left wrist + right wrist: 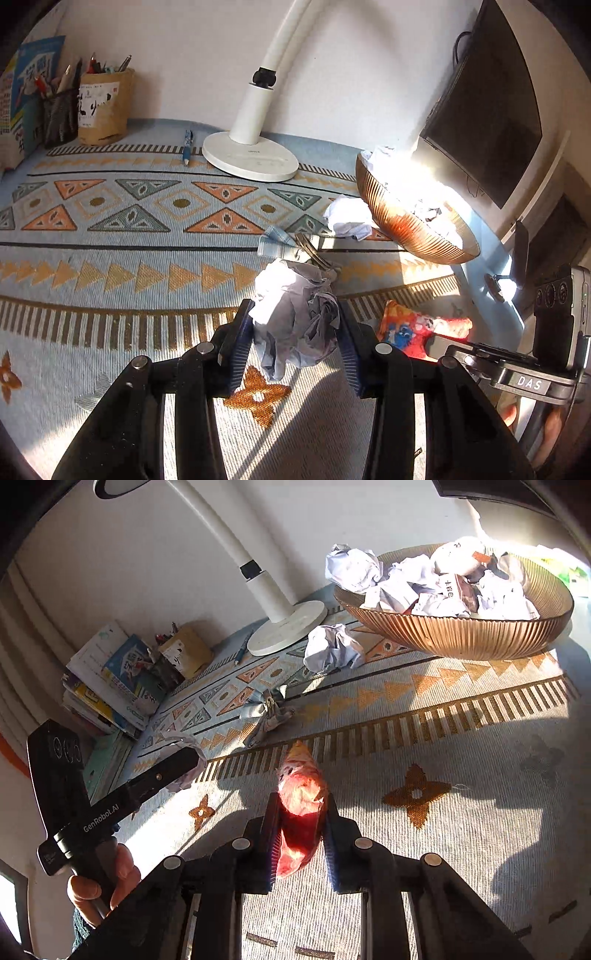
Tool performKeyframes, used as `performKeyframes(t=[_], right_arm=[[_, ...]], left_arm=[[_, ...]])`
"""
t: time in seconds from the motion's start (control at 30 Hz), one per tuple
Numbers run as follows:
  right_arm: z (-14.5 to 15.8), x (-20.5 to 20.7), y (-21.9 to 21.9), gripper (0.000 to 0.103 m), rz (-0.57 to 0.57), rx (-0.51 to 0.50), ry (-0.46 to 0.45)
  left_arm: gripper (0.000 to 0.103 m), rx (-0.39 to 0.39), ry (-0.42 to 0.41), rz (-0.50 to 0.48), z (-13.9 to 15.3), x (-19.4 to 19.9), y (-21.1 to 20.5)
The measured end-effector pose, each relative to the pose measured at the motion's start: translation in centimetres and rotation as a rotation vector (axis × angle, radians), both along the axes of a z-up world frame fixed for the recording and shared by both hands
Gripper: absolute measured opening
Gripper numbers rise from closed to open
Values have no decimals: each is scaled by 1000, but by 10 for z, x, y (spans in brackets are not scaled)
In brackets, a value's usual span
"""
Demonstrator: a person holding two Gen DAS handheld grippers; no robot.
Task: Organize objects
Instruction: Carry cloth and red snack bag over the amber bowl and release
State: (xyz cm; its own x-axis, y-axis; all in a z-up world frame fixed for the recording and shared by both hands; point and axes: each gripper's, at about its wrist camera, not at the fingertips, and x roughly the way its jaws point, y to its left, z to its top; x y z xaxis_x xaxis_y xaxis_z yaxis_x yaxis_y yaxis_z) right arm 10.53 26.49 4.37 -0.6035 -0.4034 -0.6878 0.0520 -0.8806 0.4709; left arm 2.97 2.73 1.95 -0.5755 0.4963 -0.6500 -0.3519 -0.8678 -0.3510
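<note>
Left gripper clamps crumpled paper; right gripper pinches red wrapper, print unreadable. Handles read "DAS", "GenRobot.AI".

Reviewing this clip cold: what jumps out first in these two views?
Both grippers are loaded: the left gripper is shut on a crumpled paper ball, the right gripper on a red snack wrapper. Beyond them, a ribbed copper bowl heaped with paper wads sits in hard sunlight on the patterned cloth, one loose paper wad lying beside it, near the white lamp base.
</note>
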Motion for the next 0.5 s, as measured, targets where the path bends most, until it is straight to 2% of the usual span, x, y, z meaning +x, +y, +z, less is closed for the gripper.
performKeyframes(t=[0.07,0.13,0.2,0.27,0.3,0.33,0.5], right_arm=[[-5,5,5,22,1,-3,-21],[-8,10,4,27,18,41,-49],[-11,14,-1,34,47,101,-59],[-10,19,-5,50,65,137,-36],[-8,20,-6,64,64,158,-27],[-7,22,-7,67,54,195,-10],[-4,19,-17,67,28,429,20]], left_arm=[[40,-43,-6,-5,-5,0,5],[40,-16,3,-21,-5,-1,3],[40,-11,-23,-18,-10,-3,-1],[40,3,-36,-18,-12,-4,-3],[40,11,-35,-27,-12,-3,-3],[40,18,-32,-39,-12,-2,-3],[41,7,-10,-57,-10,3,1]])
